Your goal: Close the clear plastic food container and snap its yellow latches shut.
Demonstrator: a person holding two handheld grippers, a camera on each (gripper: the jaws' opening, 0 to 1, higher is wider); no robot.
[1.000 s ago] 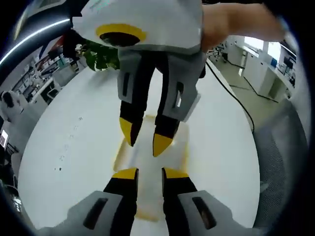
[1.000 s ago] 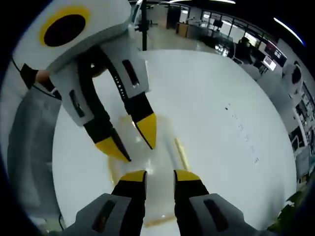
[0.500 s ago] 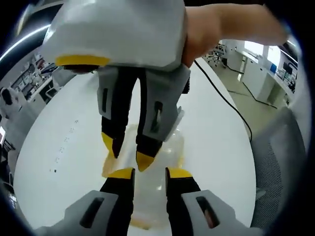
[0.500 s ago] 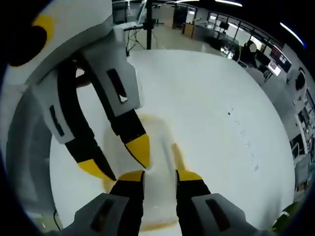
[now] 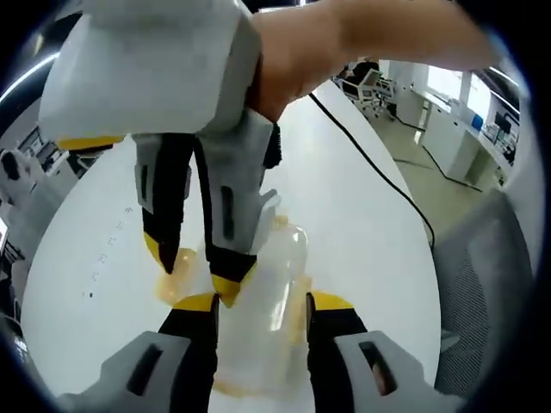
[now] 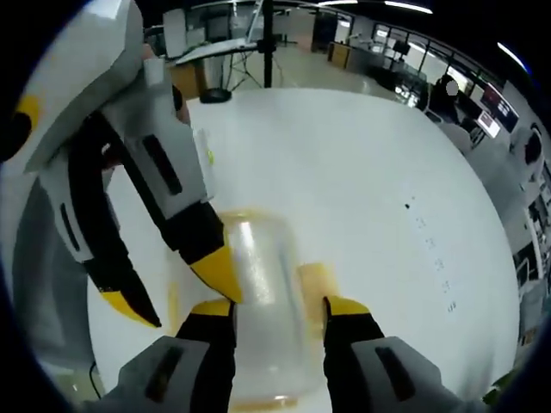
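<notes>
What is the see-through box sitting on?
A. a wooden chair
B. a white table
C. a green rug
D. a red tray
B: the clear plastic container with its yellow latch rests on the white table, between the jaws of the right gripper, with the left gripper reaching in beside it.

container (image 5: 275,284) – clear, glossy plastic; latch (image 6: 312,284) – translucent yellow; table (image 6: 362,172) smooth, white

The clear plastic food container (image 5: 274,297) with yellow latches (image 6: 312,282) lies on the white table (image 6: 362,172).
</notes>
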